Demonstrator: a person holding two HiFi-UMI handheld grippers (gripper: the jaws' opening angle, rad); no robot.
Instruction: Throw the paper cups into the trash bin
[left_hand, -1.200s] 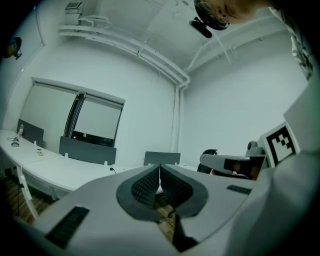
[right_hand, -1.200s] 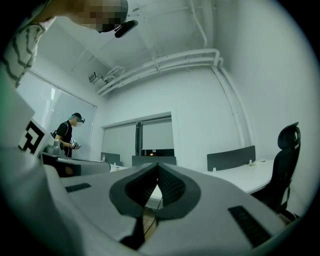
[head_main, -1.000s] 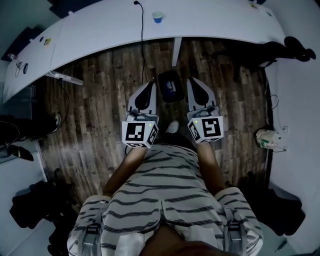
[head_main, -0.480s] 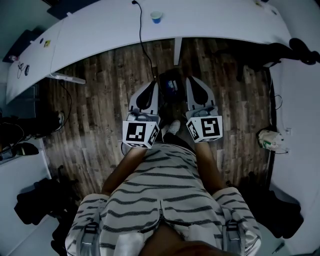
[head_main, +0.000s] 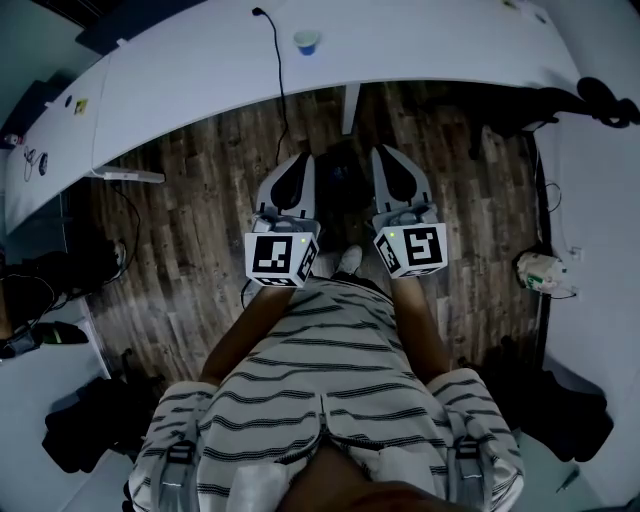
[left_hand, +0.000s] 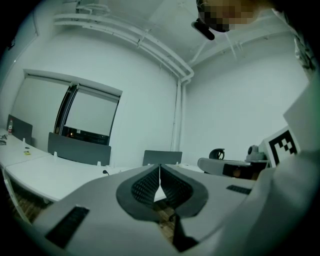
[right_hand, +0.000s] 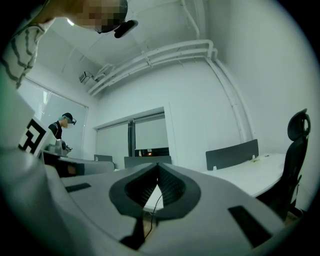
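One paper cup (head_main: 307, 41) is in sight, at the top centre of the head view, on the long white table (head_main: 200, 70) that curves across the upper frame. It is blue with a pale rim and seems to stand upright: its long axis is vertical and its mouth faces up toward the camera. It is too small to tell whether anything is inside. A black cable (head_main: 281, 80) trails over the table just left of the cup and drops off the near edge.

The person in the striped shirt holds both claws side by side over the wooden floor (head_main: 190, 220), tips aimed toward the table and well apart from the cup. The left gripper (head_main: 302, 158) has its jaws pressed together, and its own view shows the ribbed pads meeting at the tips (left_hand: 159, 169) with nothing between them. The right gripper (head_main: 383, 152) is closed in the same way, its tips touching (right_hand: 158, 169) and nothing held.

On the floor between the two claws, at the centre of the head view, sits a dark container that looks like the trash bin (head_main: 343, 185). The claws hide part of it, and I cannot make out what is in it.
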